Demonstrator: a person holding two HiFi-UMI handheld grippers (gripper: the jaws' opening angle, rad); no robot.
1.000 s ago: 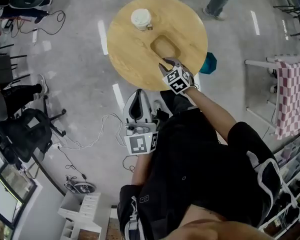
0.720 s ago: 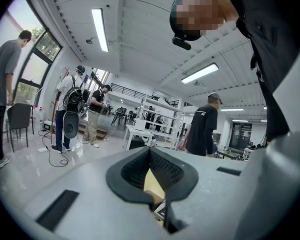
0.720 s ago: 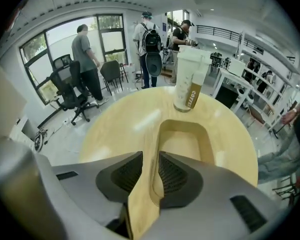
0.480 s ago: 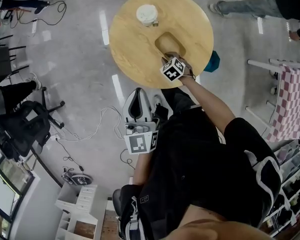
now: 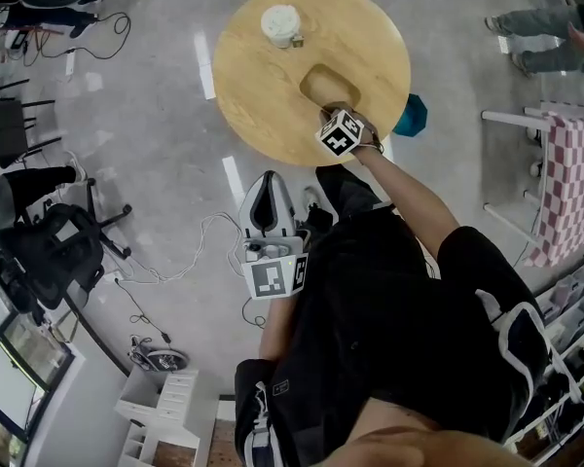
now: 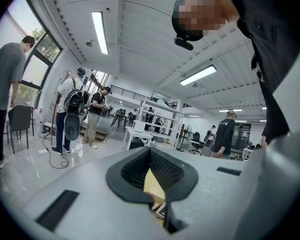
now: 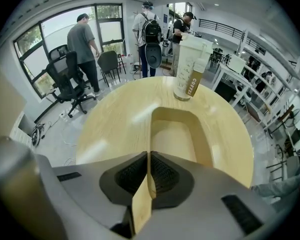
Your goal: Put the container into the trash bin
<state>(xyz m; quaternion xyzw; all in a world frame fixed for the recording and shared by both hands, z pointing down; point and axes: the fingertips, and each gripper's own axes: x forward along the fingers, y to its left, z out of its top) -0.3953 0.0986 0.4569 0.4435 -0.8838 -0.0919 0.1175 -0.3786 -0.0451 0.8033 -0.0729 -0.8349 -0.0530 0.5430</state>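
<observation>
A tan, shallow paper container (image 5: 323, 84) lies on the round wooden table (image 5: 253, 86), near its front edge. My right gripper (image 5: 334, 109) points steeply down onto the container's near rim. In the right gripper view the container (image 7: 177, 134) stretches away from the jaws. The right gripper (image 7: 149, 156) is closing, with the container's thin left wall between the pads and pressed by them. My left gripper (image 5: 270, 181) hangs low beside my body, well short of the table. In its own view the left gripper (image 6: 150, 151) is shut with nothing held.
A lidded coffee cup (image 5: 280, 24) stands at the table's far side, also in the right gripper view (image 7: 190, 66). A teal bin-like thing (image 5: 409, 117) sits on the floor by the table's right edge. Office chairs (image 5: 49, 251), cables and people stand around.
My right gripper has sunk onto the container's near rim and its jaws have come together on the wall. The left gripper has hardly moved. People at the top right have walked on.
</observation>
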